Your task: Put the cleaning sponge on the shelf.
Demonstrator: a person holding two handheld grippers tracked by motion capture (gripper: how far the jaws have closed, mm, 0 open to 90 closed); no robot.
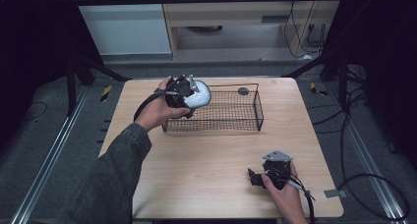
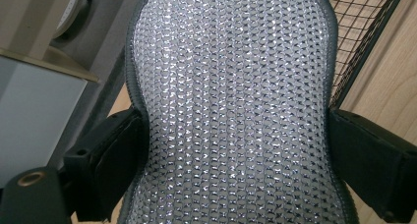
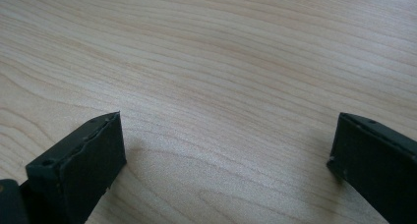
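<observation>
A silver sparkly shoe insole-like pad with a grey rim (image 1: 198,97) (image 2: 231,106) is held over the left end of a black wire basket (image 1: 246,120). My left gripper (image 1: 187,98) (image 2: 236,160) is shut on its narrow waist, one jaw on each side. The basket's mesh (image 2: 359,32) appears behind the pad at the upper right of the left gripper view. My right gripper (image 1: 253,177) (image 3: 226,155) rests low over the bare wooden table (image 3: 221,62) near the front right, open with nothing between its jaws.
The wooden table (image 1: 196,160) has free surface in front of the basket. A small dark round disc (image 1: 243,91) lies behind the basket. Black frame legs and cables stand around the table on the grey floor.
</observation>
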